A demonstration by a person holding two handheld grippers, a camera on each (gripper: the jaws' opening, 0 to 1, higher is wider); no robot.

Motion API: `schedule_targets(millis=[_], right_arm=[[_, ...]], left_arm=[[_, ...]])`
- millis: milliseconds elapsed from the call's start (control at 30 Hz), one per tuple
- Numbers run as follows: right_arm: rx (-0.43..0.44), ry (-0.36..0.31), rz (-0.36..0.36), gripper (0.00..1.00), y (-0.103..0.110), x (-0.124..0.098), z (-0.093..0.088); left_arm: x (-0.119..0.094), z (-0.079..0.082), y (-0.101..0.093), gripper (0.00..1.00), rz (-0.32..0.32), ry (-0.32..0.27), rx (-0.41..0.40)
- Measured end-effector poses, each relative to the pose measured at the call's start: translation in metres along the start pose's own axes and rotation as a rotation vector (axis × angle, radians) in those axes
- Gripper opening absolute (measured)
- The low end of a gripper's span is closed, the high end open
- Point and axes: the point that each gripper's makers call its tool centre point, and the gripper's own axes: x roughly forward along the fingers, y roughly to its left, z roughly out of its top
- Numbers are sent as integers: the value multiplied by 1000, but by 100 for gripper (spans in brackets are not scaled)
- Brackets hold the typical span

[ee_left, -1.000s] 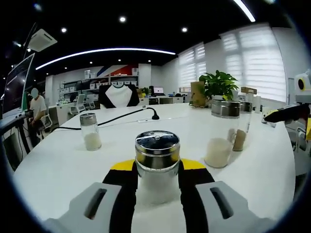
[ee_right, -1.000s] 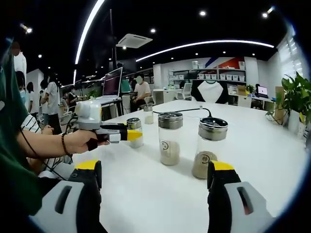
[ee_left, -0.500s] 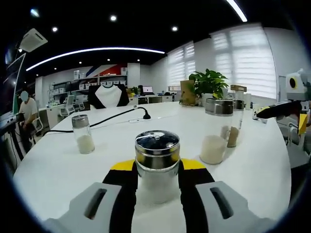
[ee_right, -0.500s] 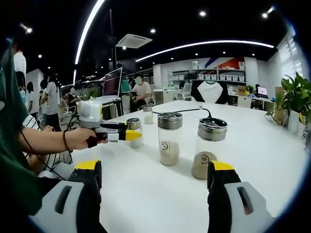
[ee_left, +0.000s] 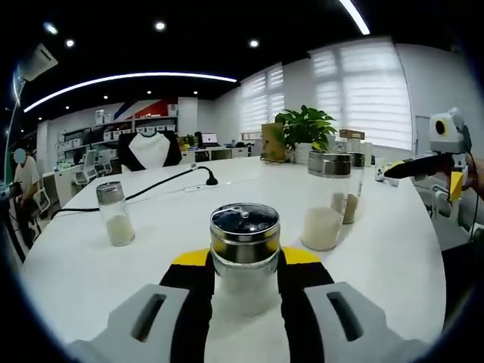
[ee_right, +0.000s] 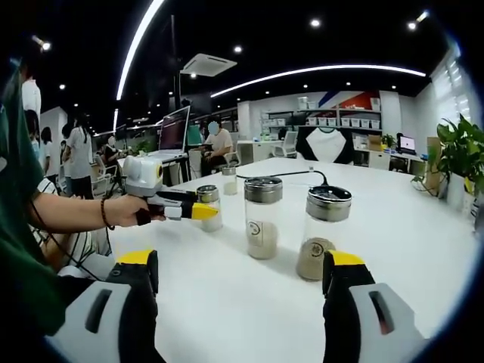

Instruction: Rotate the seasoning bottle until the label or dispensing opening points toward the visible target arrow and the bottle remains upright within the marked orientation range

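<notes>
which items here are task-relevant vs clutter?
Job:
- seasoning bottle, held between the left gripper jaws
- right gripper, open, holding nothing

Lying about:
- small shaker
- two tall jars
- black cable
- potted plant

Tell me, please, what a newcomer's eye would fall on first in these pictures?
First, the seasoning bottle with its shiny metal lid, upright and clamped in the left claw close to the camera. Next, in the right gripper view, two taller jars of powder stand on the white table ahead of the open right claw.
</notes>
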Motion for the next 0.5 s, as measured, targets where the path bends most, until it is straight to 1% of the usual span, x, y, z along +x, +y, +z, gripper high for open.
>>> schedule_targets(millis=[500], right_arm=[[2,11,3,92,1,0,-3]], left_arm=[[2,0,-5,34,-135,6,49]])
